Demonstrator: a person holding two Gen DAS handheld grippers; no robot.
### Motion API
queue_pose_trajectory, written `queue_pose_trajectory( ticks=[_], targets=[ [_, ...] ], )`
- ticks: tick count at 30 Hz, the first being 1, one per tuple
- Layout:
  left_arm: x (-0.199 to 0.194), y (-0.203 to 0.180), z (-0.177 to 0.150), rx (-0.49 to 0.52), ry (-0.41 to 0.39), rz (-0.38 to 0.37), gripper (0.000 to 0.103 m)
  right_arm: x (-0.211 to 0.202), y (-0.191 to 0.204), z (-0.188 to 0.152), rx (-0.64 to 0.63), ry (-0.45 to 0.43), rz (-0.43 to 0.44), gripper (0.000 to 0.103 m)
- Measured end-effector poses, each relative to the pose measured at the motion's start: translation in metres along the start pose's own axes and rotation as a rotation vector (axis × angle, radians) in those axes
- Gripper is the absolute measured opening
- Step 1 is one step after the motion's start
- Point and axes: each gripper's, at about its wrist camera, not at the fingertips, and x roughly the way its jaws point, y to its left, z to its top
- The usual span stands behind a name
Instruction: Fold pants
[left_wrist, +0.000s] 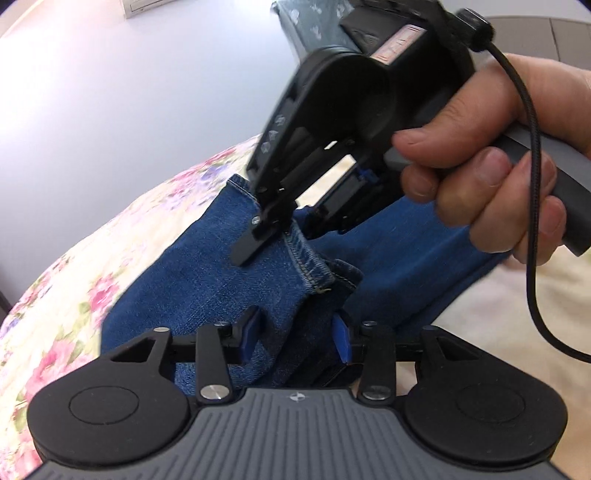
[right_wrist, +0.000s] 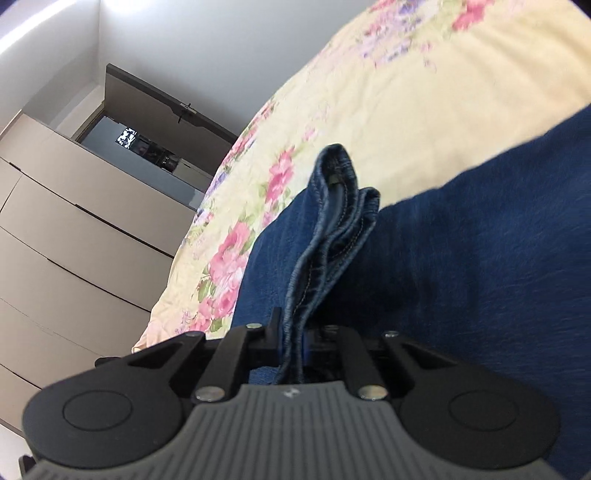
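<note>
Blue denim pants (left_wrist: 207, 280) lie on a floral bedspread (left_wrist: 74, 266). In the left wrist view my left gripper (left_wrist: 299, 332) has its jaws partly apart with a fold of denim between the blue pads; firm contact is unclear. My right gripper (left_wrist: 280, 229) is held by a hand just ahead and pinches the hemmed edge of a pant leg. In the right wrist view the right gripper (right_wrist: 293, 332) is shut on a bunched denim hem (right_wrist: 332, 221) that stands up from its jaws, with the rest of the pants (right_wrist: 461, 277) spread to the right.
The bedspread (right_wrist: 388, 103) covers the bed. A beige wardrobe (right_wrist: 74, 240) stands beyond the bed edge, with an open dark doorway (right_wrist: 147, 144) behind it. A black cable (left_wrist: 532, 221) hangs from the right gripper.
</note>
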Motion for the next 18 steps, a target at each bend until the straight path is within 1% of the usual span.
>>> queue_pose_trajectory(
  ticks=[2,4,7,8,9,11,12,13,14,15,16,17,18],
  targets=[
    [0.001,-0.004,0.003,-0.008,0.002,-0.018,0.05,-0.014,-0.009,0.002,0.022,-0.013,-0.027,0.004],
    [0.002,-0.007,0.003,-0.014,0.008,-0.026,0.05,-0.019,-0.022,0.004,0.05,-0.012,-0.057,0.004],
    [0.005,0.001,-0.001,-0.045,0.027,-0.043,0.05,-0.008,-0.028,0.002,0.039,0.003,-0.137,0.005],
    [0.005,0.005,-0.002,-0.059,0.03,-0.053,0.05,-0.001,-0.028,-0.001,0.011,0.016,-0.188,0.013],
    [0.002,0.009,-0.003,-0.073,0.027,-0.058,0.05,0.004,-0.028,-0.007,-0.035,0.037,-0.248,0.027],
    [-0.006,0.021,-0.004,-0.115,0.008,-0.074,0.052,0.003,-0.031,-0.009,-0.041,0.042,-0.245,0.026],
    [-0.01,0.032,-0.006,-0.146,-0.004,-0.086,0.056,-0.001,-0.029,-0.006,-0.037,0.039,-0.25,0.027],
    [-0.012,0.045,-0.008,-0.186,-0.016,-0.097,0.058,-0.008,-0.023,-0.003,-0.06,0.022,-0.275,0.028],
    [-0.019,0.057,-0.012,-0.227,-0.023,-0.1,0.061,-0.016,-0.012,-0.001,-0.121,-0.012,-0.325,0.03],
    [-0.023,0.068,-0.015,-0.27,-0.028,-0.099,0.061,-0.019,0.003,-0.001,-0.207,-0.051,-0.391,0.032],
    [-0.028,0.077,-0.017,-0.321,-0.033,-0.097,0.061,-0.025,0.013,-0.003,-0.277,-0.089,-0.434,0.034],
    [-0.031,0.087,-0.02,-0.371,-0.038,-0.091,0.061,-0.031,0.022,-0.006,-0.33,-0.12,-0.431,0.034],
    [-0.032,0.099,-0.023,-0.421,-0.041,-0.079,0.062,-0.035,0.031,-0.011,-0.362,-0.13,-0.369,0.034]
  ],
)
